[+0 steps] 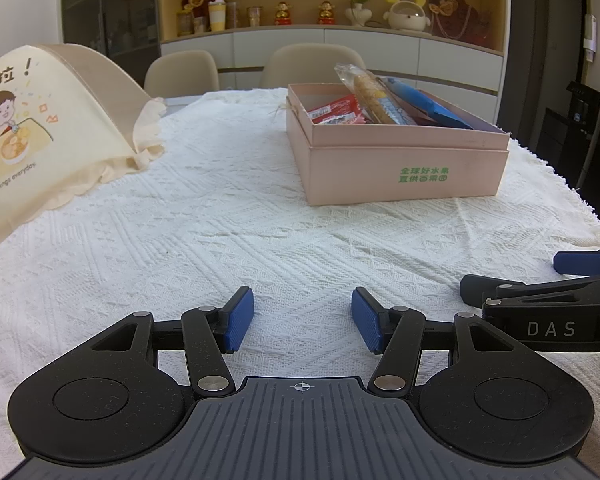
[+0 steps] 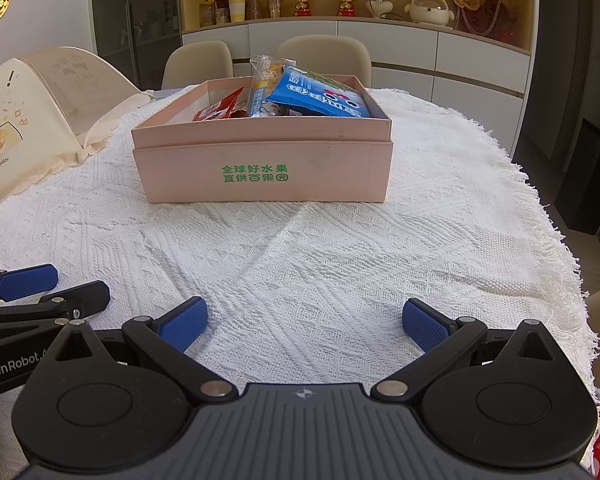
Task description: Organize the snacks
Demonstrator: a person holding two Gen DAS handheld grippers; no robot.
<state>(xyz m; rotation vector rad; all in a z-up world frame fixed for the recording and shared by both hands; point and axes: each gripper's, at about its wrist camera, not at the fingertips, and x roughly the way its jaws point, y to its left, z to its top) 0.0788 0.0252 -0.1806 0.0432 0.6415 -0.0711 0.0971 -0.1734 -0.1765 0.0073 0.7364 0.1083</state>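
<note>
A pink cardboard box (image 1: pixel 404 172) (image 2: pixel 264 172) with green print stands on the white tablecloth. In it lie a red snack packet (image 1: pixel 334 114) (image 2: pixel 218 110), a long clear-wrapped snack (image 1: pixel 370 94) (image 2: pixel 265 84) and a blue snack bag (image 1: pixel 428 106) (image 2: pixel 320 94). My left gripper (image 1: pixel 302 322) is open and empty, low over the cloth, well short of the box. My right gripper (image 2: pixel 304 322) is open wide and empty, facing the box front. Each gripper shows at the edge of the other's view: the right one (image 1: pixel 540 280), the left one (image 2: pixel 40 292).
A cream fabric food cover with a cartoon boy (image 1: pixel 32 128) (image 2: pixel 16 120) stands at the left. Two beige chairs (image 1: pixel 312 64) (image 2: pixel 324 56) sit behind the table. The fringed tablecloth edge (image 2: pixel 548 220) falls off at the right. Shelves with ornaments line the back wall.
</note>
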